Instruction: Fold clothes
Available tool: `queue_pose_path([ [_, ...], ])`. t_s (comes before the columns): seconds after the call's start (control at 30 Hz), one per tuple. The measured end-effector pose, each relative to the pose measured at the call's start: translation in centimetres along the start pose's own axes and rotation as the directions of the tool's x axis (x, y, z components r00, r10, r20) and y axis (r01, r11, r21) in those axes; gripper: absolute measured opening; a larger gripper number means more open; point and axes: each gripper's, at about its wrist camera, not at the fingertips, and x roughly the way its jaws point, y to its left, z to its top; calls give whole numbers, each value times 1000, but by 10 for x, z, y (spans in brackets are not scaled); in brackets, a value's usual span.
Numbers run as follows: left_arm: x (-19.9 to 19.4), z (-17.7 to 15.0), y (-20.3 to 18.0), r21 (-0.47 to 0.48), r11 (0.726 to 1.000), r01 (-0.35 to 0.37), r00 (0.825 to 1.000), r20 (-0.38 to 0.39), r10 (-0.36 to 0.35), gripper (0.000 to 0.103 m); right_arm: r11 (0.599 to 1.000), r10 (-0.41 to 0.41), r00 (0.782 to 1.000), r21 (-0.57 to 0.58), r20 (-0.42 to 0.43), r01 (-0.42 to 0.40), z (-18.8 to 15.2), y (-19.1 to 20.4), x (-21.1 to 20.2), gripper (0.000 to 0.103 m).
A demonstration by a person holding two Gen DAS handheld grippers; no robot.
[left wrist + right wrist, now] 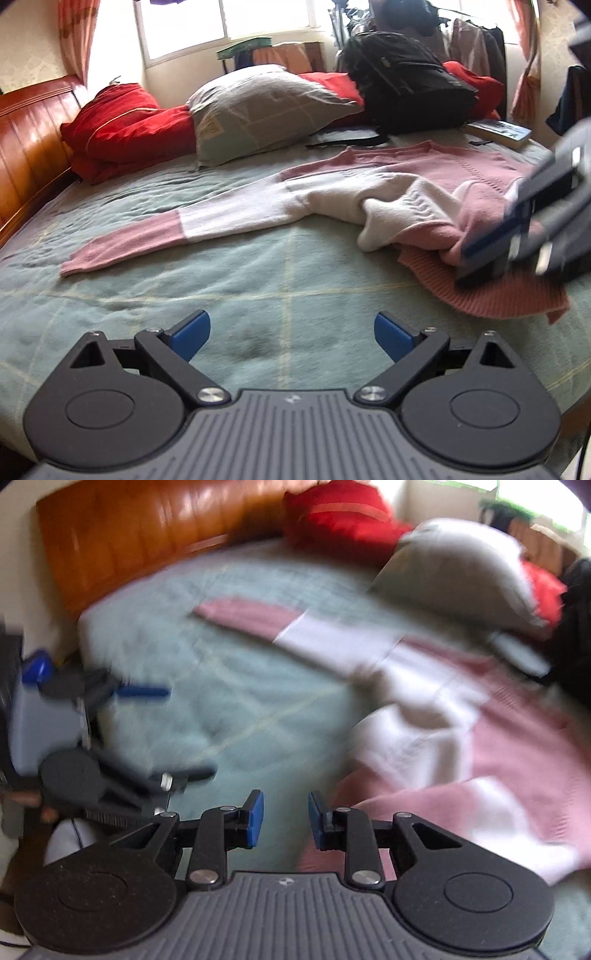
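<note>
the pink-and-white sweater (388, 184) lies spread on the green bed (221, 295), one sleeve stretched toward 9 o'clock. left claw (291, 334) gapes wide, holding nothing. right claw (285, 819) stands partly open, empty, beside the crumpled hem.

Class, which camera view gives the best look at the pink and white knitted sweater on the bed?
The left wrist view: the pink and white knitted sweater is sharp there, one long sleeve stretched across the green bedspread and its bunched body visible. The right wrist view shows the sweater blurred, partly cut off by the frame.
</note>
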Motion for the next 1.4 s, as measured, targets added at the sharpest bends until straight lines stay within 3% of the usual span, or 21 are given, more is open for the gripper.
queue_pose_path([
  [0.23, 4, 1, 5, 0, 1000, -22, 999, -27, 22, 96, 986, -163, 986, 38, -27, 164, -3, -13, 46, 28],
  [0.33, 8, 3, 2, 9, 1000, -24, 999, -35, 24, 96, 971, -234, 972, 46, -9, 234, 0, -38, 40, 23],
  [0.6, 24, 14, -12, 30, 1000, 0, 999, -48, 1, 96, 914, -399, 916, 87, 32, 395, 8, -110, 19, 22],
  [0.77, 33, 21, -24, 45, 999, 23, 998, -55, -21, 96, 917, -377, 926, 138, -8, 374, 6, -156, 30, 22],
  [0.97, 38, 24, -35, 61, 997, 41, 997, -65, -37, 96, 940, -310, 951, 149, -3, 307, 6, -161, 28, 27],
  [1.2, 29, 20, -36, 74, 996, 41, 998, -60, -37, 96, 971, -235, 970, 57, 70, 231, 14, -123, -4, 45],
  [1.27, 26, 19, -34, 72, 997, 39, 998, -55, -35, 96, 981, -194, 978, 5, 80, 194, 15, -106, -10, 46],
  [1.4, 17, 14, -32, 71, 997, 42, 998, -48, -38, 96, 976, -162, 985, -137, 52, 167, 15, -67, -3, 59],
])
